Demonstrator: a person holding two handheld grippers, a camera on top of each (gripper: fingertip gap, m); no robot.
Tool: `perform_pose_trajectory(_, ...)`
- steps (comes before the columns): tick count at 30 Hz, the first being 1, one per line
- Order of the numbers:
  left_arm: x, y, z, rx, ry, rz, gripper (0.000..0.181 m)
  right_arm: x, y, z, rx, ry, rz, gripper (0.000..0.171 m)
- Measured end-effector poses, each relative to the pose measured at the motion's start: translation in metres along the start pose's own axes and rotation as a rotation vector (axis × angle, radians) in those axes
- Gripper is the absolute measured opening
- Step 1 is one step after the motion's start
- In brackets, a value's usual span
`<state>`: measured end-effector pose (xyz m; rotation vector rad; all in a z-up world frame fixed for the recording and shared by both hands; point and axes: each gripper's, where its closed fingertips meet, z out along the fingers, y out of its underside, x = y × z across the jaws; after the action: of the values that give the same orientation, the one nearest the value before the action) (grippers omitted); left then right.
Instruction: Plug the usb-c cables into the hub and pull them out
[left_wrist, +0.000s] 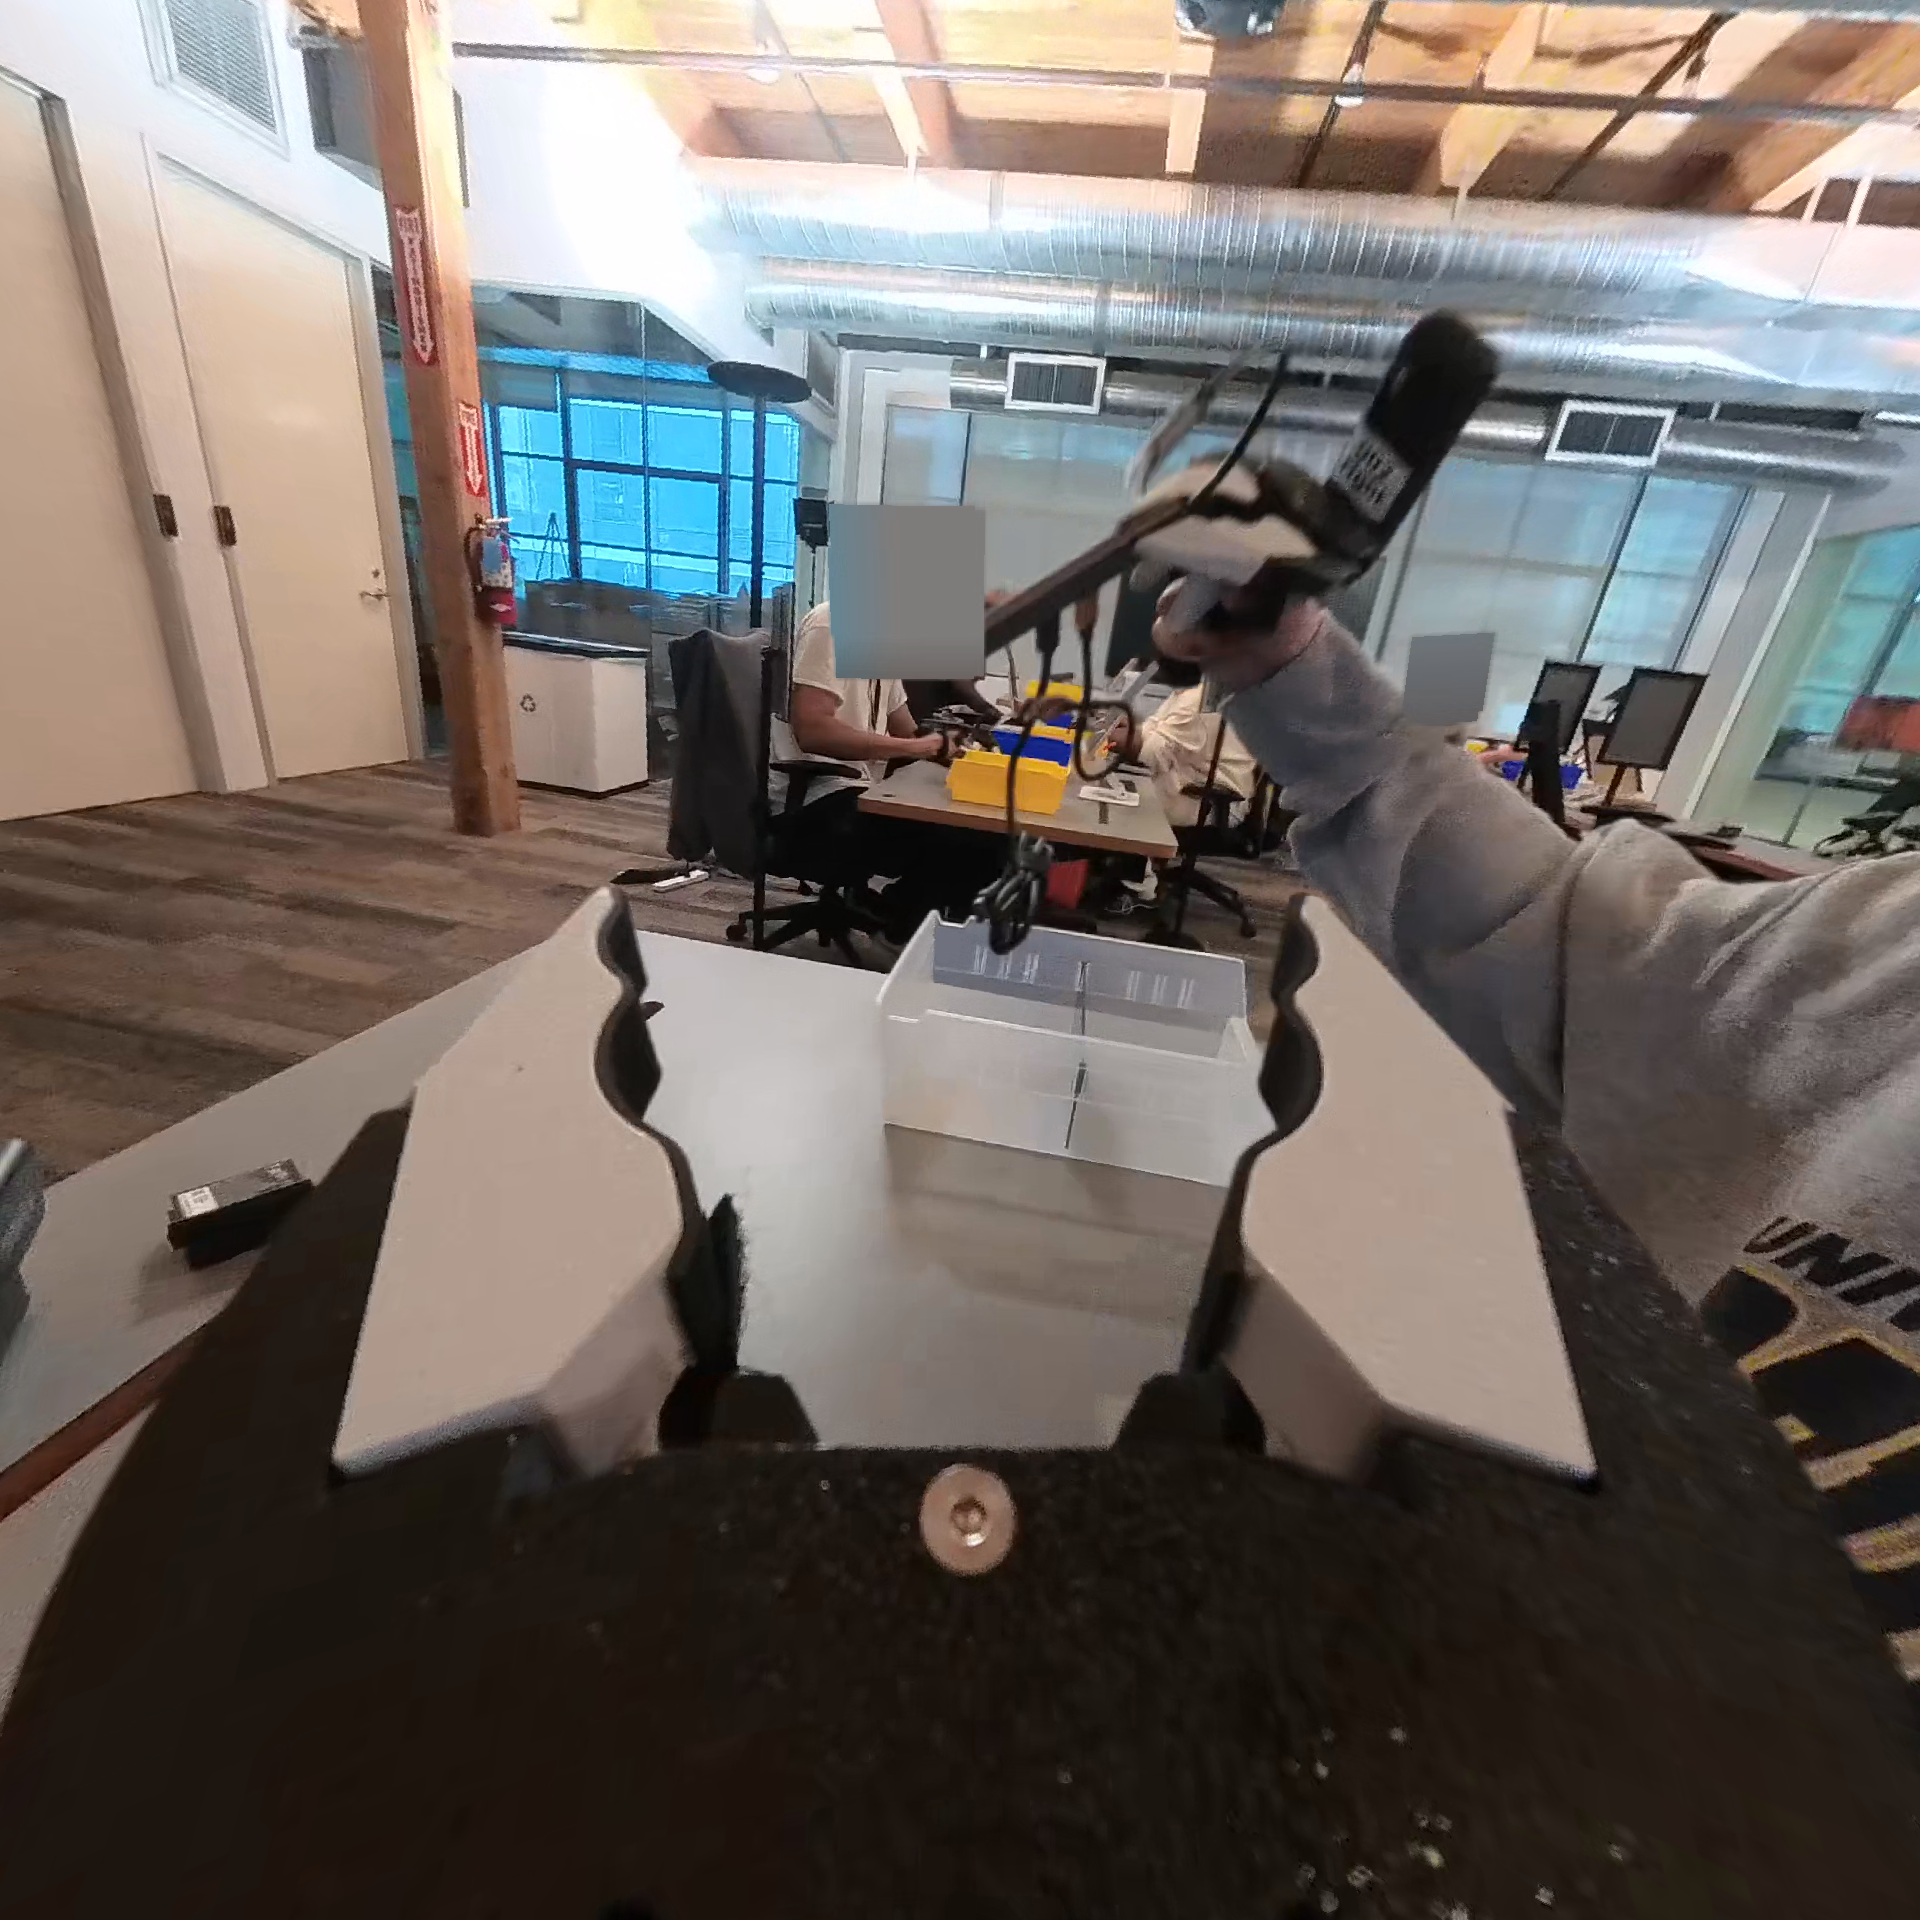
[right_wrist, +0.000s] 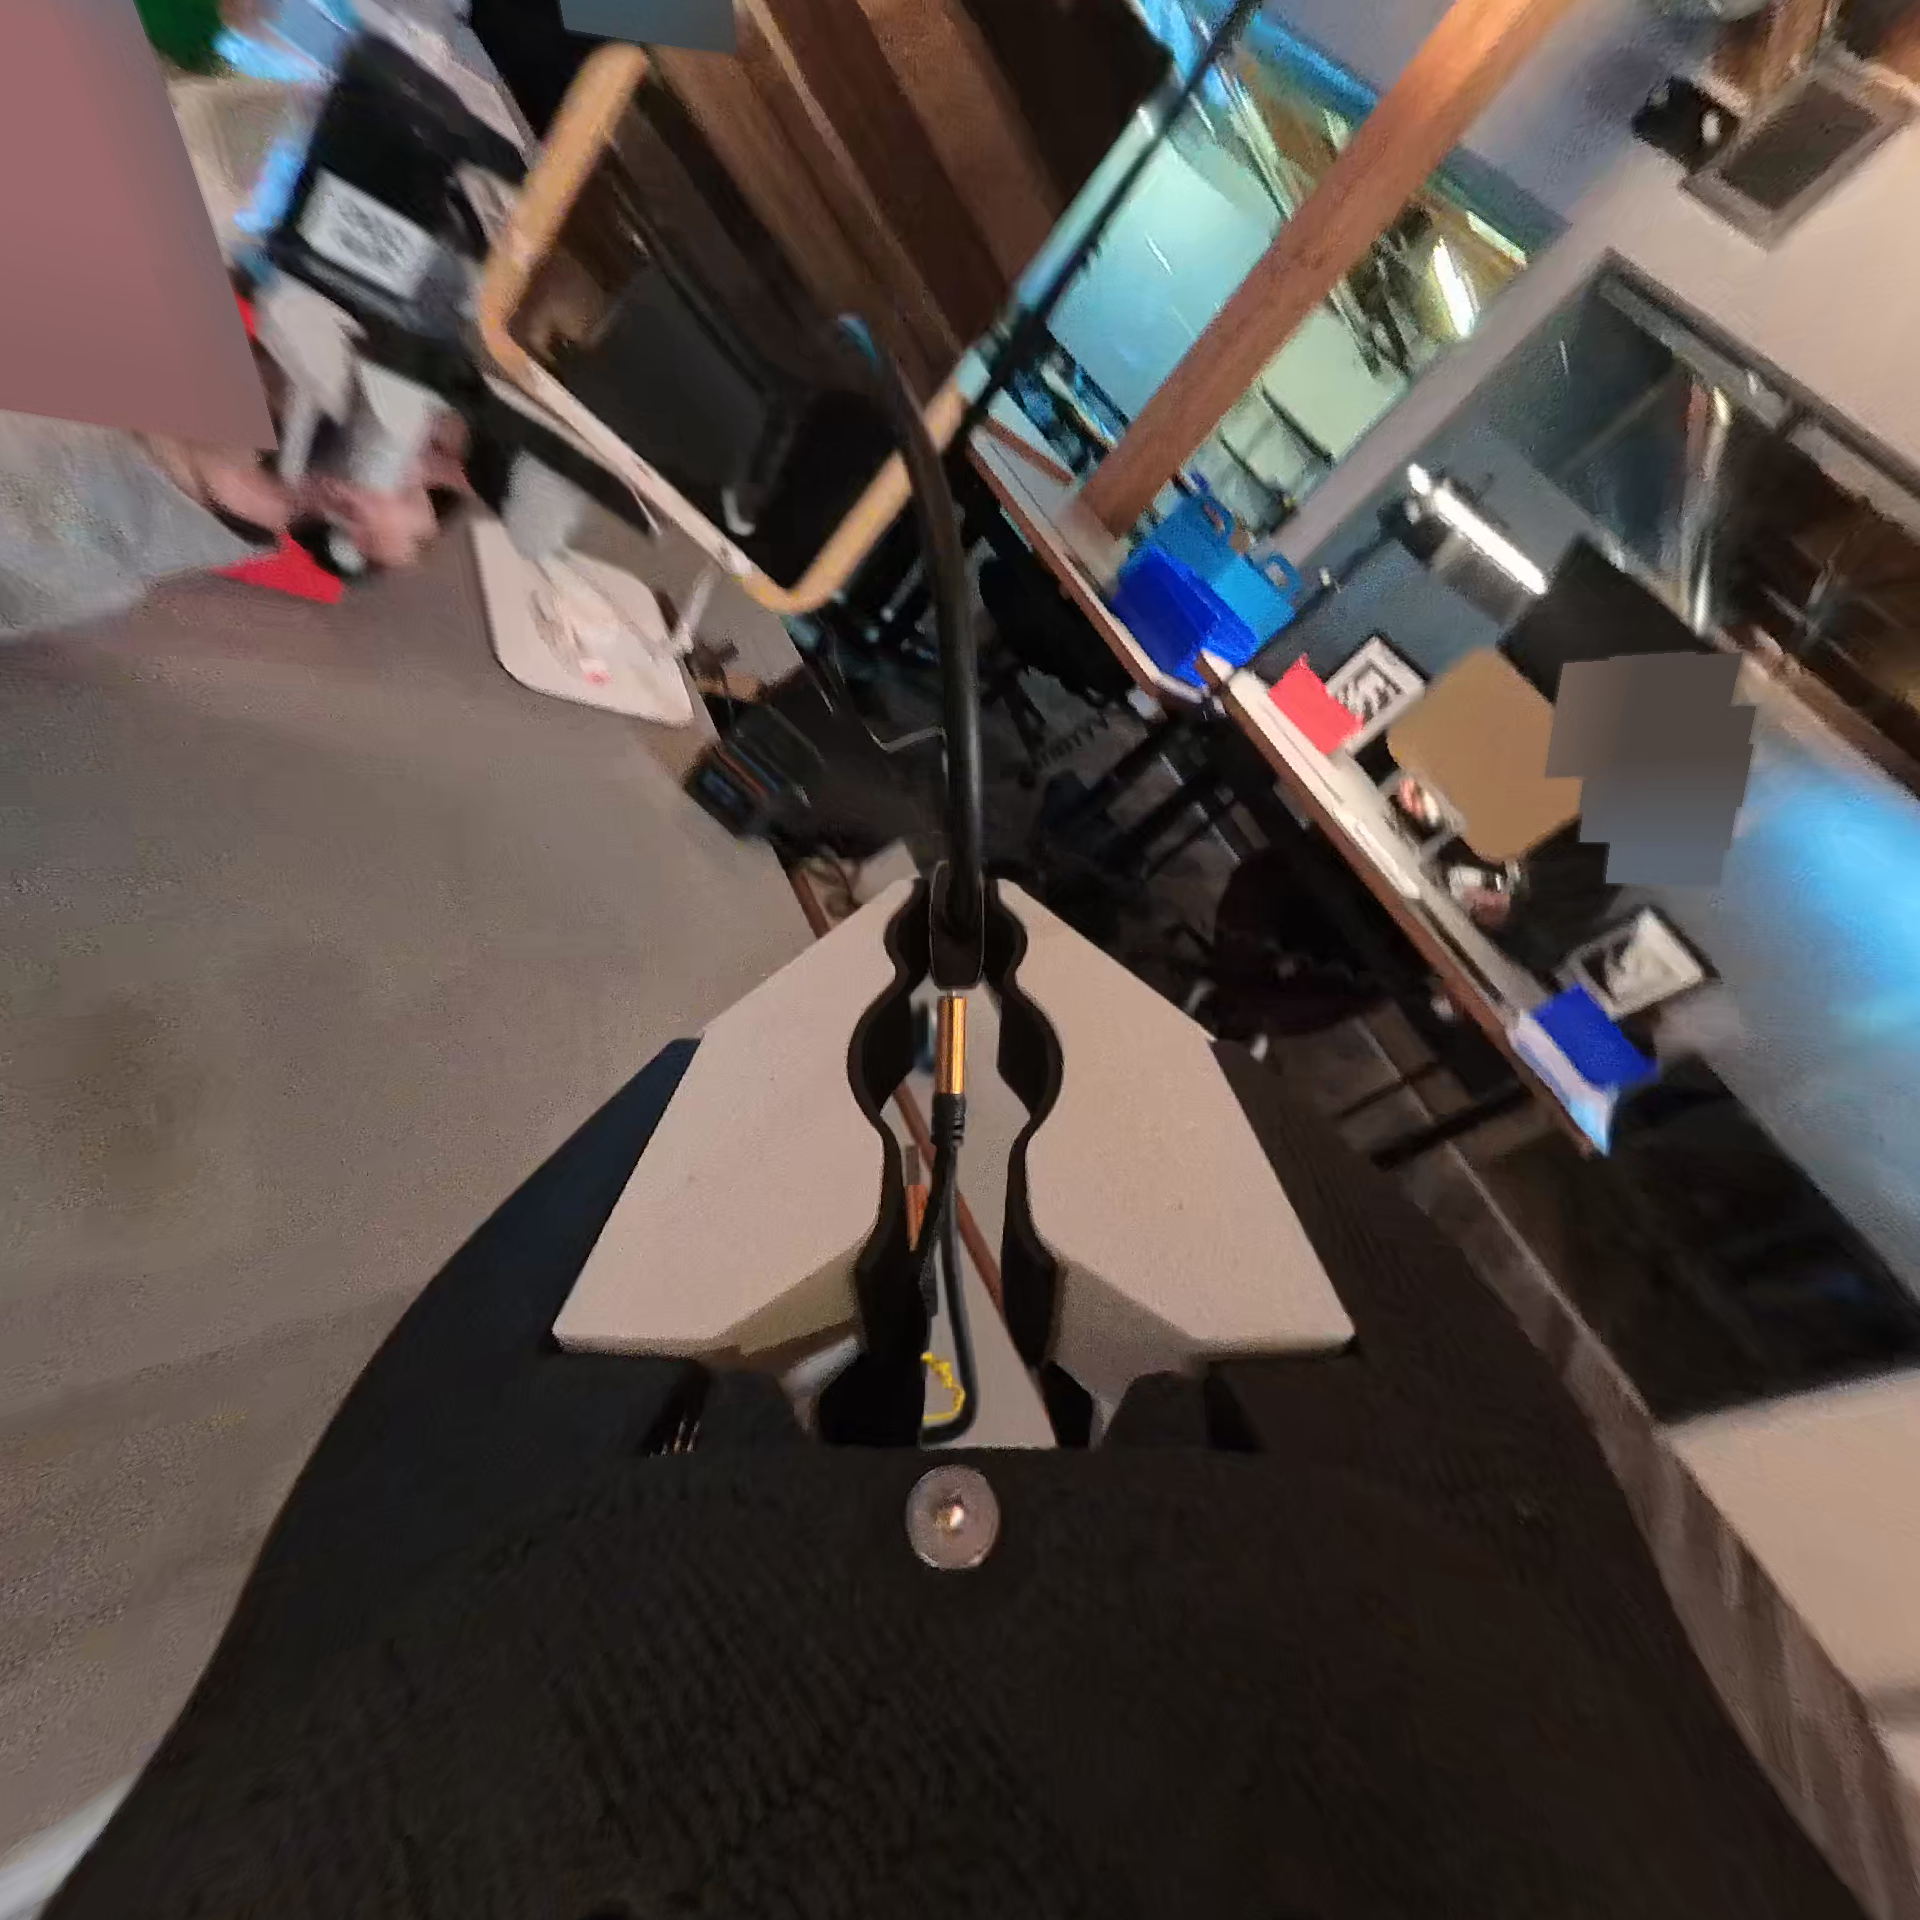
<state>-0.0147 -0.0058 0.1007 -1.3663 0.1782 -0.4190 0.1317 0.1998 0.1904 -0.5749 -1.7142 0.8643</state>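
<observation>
My left gripper (left_wrist: 956, 914) is open and empty, low over the grey table (left_wrist: 790, 1122). My right gripper (right_wrist: 956, 914) is shut on a black cable (right_wrist: 961, 675) at its connector, with a gold plug (right_wrist: 951, 1055) showing between the fingers. In the left wrist view the right gripper (left_wrist: 1003, 623) is raised high at the upper right. Black cables (left_wrist: 1018, 790) dangle from it, and a bundled end (left_wrist: 1013, 894) hangs just over a clear plastic bin (left_wrist: 1060, 1049). I cannot make out the hub clearly in either view.
A small black box (left_wrist: 234, 1210) lies at the table's left edge. The person's grey sleeve (left_wrist: 1507, 935) crosses the right side. Behind are people at a table with yellow and blue bins (left_wrist: 1008, 774). The right wrist view is motion-blurred. One gripper's finger ends stand about 30 cm off the other's.
</observation>
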Motion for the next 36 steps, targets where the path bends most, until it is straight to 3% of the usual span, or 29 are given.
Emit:
perform_pose_trajectory(5,-0.005,-0.006,-0.008,0.018,-0.028,0.007,0.116,0.027,0.110,-0.036,-0.129,0.144,0.182,0.009)
perform_pose_trajectory(9,-0.007,-0.005,-0.009,0.020,-0.026,-0.004,0.114,0.010,0.184,-0.052,-0.276,0.162,0.308,0.009)
perform_pose_trajectory(14,-0.013,0.003,-0.006,0.007,-0.026,-0.037,0.112,-0.011,0.254,-0.072,-0.586,0.127,0.341,0.008)
perform_pose_trajectory(18,-0.016,0.013,0.001,-0.018,-0.020,-0.063,0.112,-0.022,0.281,-0.080,-0.900,0.012,0.241,0.009)
perform_pose_trajectory(23,-0.013,0.026,0.013,-0.063,0.001,-0.085,0.112,-0.045,0.314,-0.072,-1.295,-0.267,0.107,0.009)
perform_pose_trajectory(27,-0.011,0.037,0.020,-0.107,0.008,-0.087,0.114,-0.062,0.344,-0.060,-1.483,-0.438,0.017,0.009)
perform_pose_trajectory(30,-0.011,0.040,0.022,-0.119,0.012,-0.092,0.114,-0.062,0.360,-0.055,-1.529,-0.415,0.064,0.009)
perform_pose_trajectory(34,-0.015,0.043,0.022,-0.132,-0.013,-0.094,0.119,-0.061,0.351,-0.054,-1.503,-0.283,0.403,0.019)
perform_pose_trajectory(36,-0.020,0.044,0.021,-0.138,-0.043,-0.094,0.123,-0.048,0.337,-0.063,-1.519,-0.164,0.437,0.036)
